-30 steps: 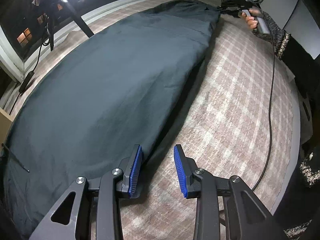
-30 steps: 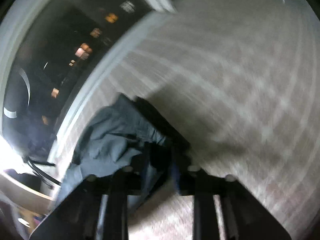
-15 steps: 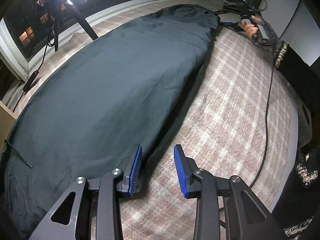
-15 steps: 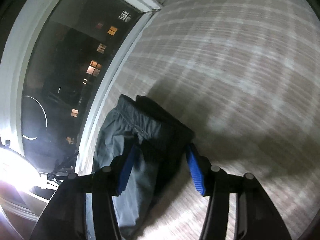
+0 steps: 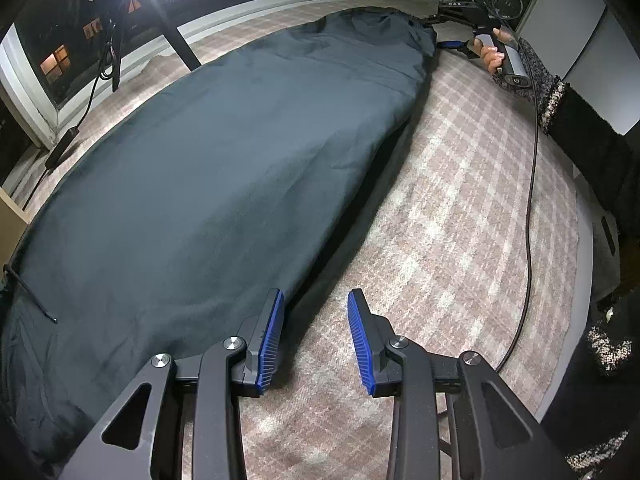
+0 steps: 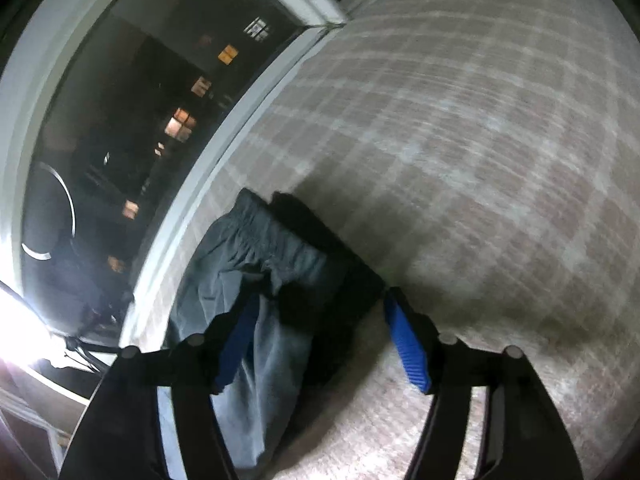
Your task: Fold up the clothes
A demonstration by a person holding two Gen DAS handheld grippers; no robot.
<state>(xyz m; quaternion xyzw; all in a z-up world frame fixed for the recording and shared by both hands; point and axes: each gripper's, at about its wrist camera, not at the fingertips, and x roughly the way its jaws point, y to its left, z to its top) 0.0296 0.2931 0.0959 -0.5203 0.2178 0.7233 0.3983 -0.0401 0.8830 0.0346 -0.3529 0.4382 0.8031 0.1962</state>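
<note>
A pair of dark grey trousers (image 5: pixel 224 168) lay stretched out long and flat on the pinkish checked blanket (image 5: pixel 460 216), running from the near corner away toward the window (image 5: pixel 60 60). The gathered waistband (image 6: pixel 276 240) was at the far end, close to the white sill (image 5: pixel 280 0).

The left gripper (image 5: pixel 316 332) hung low over the near end, its blue-padded jaws standing apart with nothing between them. One blue pad sat just at the edge of the trouser leg, the other over bare blanket; whether it was touching the cloth I could not tell.

At the far end, a hand (image 5: pixel 490 50) in a speckled knit cuff (image 5: pixel 548 92) held the right gripper (image 6: pixel 320 344) by its grey handle. Its jaws were spread wide too, straddling the waistband corner, one pad over the grey cloth and the other beside the dark fold at the edge. That view was smeared, so contact was hard to judge. A black cable (image 5: pixel 530 200) trailed from the handle across the blanket to the near edge.

Outside the glass it was night, with lit windows across the way, and a bright lamp on a black stand (image 5: pixel 160 12) glared near the sill.
</note>
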